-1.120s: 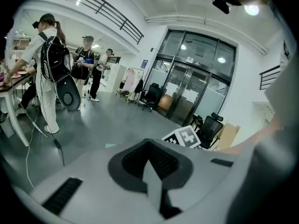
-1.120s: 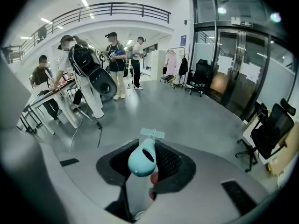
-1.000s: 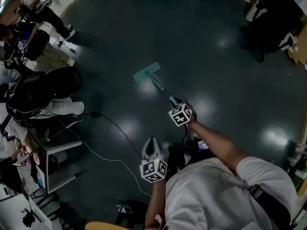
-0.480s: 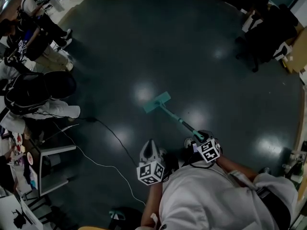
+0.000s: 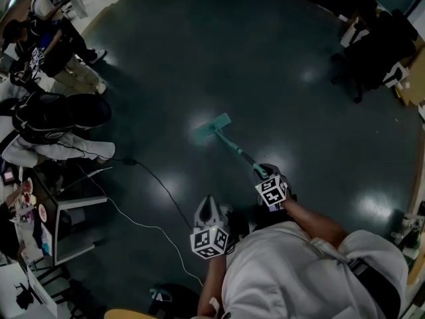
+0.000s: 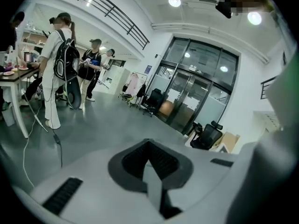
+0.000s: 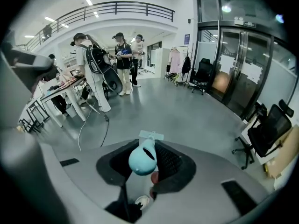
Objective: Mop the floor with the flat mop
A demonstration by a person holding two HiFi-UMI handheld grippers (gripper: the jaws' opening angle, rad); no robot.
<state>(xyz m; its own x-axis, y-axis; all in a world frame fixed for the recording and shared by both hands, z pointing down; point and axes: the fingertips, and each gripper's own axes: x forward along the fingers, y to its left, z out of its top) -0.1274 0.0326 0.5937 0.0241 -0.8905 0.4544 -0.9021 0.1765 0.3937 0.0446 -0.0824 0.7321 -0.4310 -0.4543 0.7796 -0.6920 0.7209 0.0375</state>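
The flat mop's teal head lies flat on the dark floor ahead of me. Its thin handle slants back and to the right into my right gripper, which is shut on it just below the handle's top. In the right gripper view the rounded teal handle end sits between the dark pads, and the mop head shows small beyond it. My left gripper hangs near my body, left of the handle and apart from it. Its jaws are shut with nothing between them.
Several people with backpacks stand at the left by a table. A cable runs across the floor from there toward my feet. Black office chairs stand at the far right, by glass doors.
The mop head was pulled back toward me, then slid forward and left a little. My right gripper followed with the handle. The left gripper stayed where it was.
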